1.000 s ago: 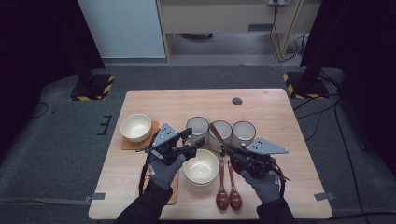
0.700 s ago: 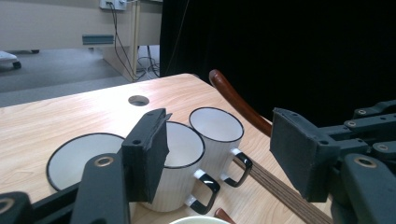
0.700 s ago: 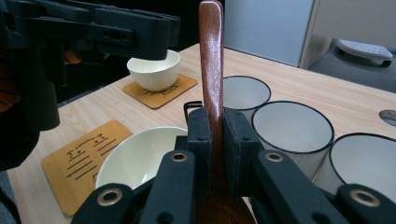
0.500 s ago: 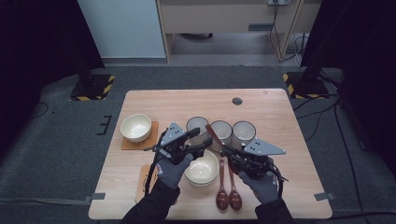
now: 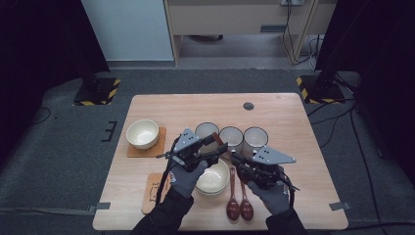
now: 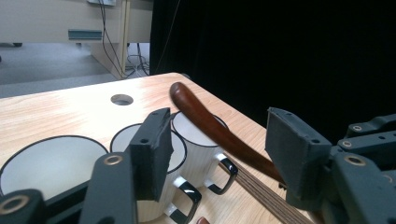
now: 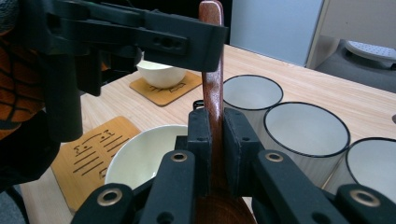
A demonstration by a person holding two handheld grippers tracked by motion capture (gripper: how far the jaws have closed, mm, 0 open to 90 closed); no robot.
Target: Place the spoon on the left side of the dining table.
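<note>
Pointing up-left: claw-held wooden spoon [image 7: 212,88]

Three mugs [image 5: 231,138] stand behind a bowl [image 5: 213,178], spoons [image 5: 239,208] right.

The right gripper's pads [image 7: 217,140] are hiding the wooden spoon's [image 7: 212,88] middle (its bowl is running off the bottom edge).

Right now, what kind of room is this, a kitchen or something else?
Probably a lab or recording studio, not a kitchen: black curtains hang at both sides, cables trail over grey carpet, and the wooden table holds neatly staged mugs and bowls.
</note>
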